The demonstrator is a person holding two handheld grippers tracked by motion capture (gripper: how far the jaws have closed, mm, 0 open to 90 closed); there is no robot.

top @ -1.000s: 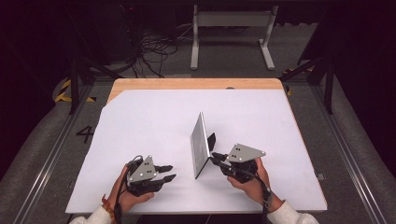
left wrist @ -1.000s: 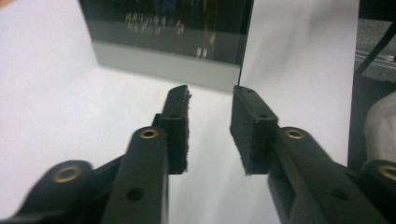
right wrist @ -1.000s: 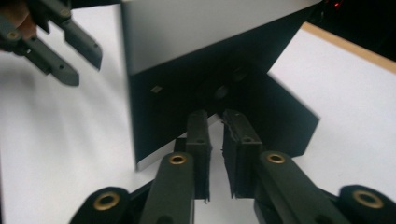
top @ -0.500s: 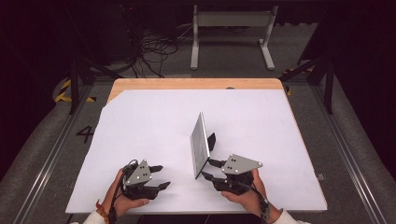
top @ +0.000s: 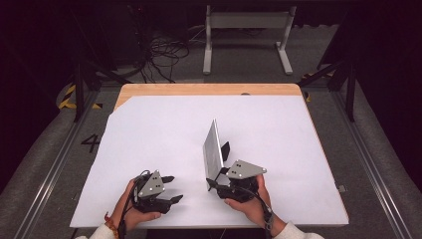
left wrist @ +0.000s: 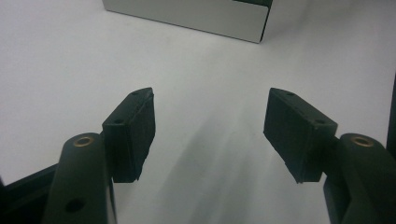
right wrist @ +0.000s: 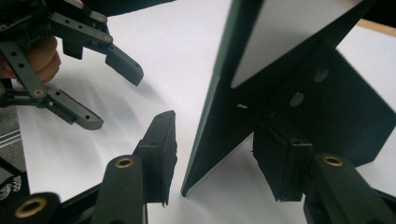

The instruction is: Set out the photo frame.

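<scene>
panel free-standing, tip risk

panel (top: 214,153) stands upright on its rear prop, on the near middle of the table (top: 298,129). my right gripper (right wrist: 215,163) straddles the panel's near edge, jaws just opened, pads off it. left gripper (top: 169,189) is spread, nothing between, well apart from the panel. i judge a sideways brush while backing the right out could topple it; prop looks thin.

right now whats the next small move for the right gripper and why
Probably ease the right gripper straight back. Its jaws have just been opening and straddle the standing panel's edge without pressing it, and the panel stands propped on its own.
</scene>
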